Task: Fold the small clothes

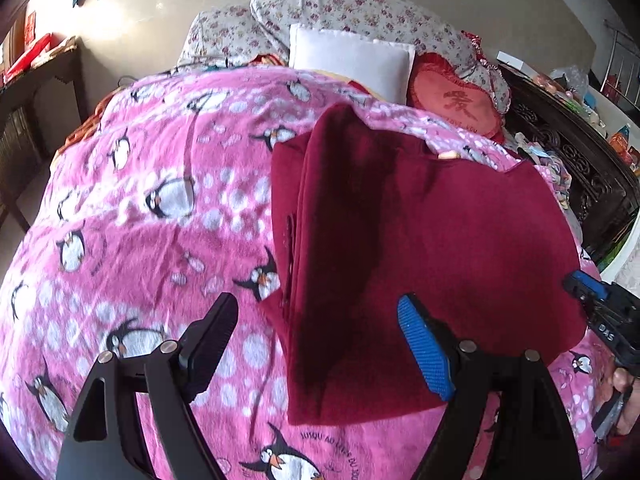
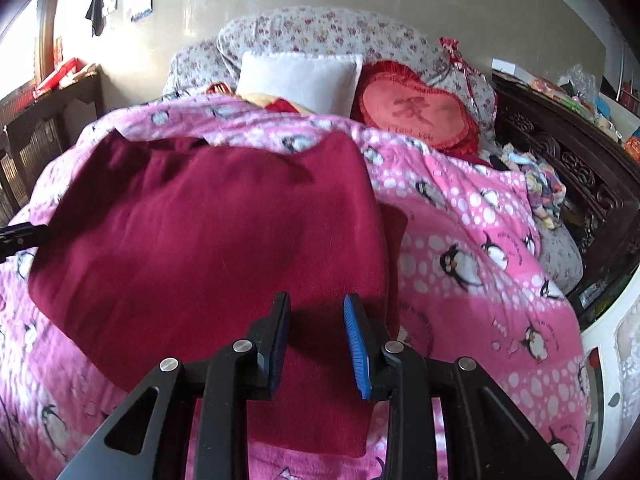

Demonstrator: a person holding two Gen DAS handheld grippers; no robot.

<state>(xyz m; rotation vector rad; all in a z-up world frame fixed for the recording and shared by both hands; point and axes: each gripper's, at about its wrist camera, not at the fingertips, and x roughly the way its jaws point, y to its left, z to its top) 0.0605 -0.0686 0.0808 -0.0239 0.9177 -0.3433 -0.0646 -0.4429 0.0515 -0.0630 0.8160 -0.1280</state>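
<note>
A dark red garment [image 1: 420, 240] lies on the pink penguin blanket [image 1: 140, 220], with its left part folded over onto itself. My left gripper [image 1: 320, 344] is wide open and empty just above the garment's near left edge. In the right wrist view the same garment [image 2: 208, 232] spreads to the left. My right gripper [image 2: 316, 340] is open above the garment's near right part, gripping nothing. The right gripper also shows at the right edge of the left wrist view [image 1: 600, 308].
A white pillow [image 2: 298, 76], a red heart cushion [image 2: 416, 110] and a floral bolster [image 2: 320, 32] lie at the bed's head. A dark carved wooden bed frame [image 2: 576, 168] runs along the right. A dark side table [image 1: 36, 88] stands at the left.
</note>
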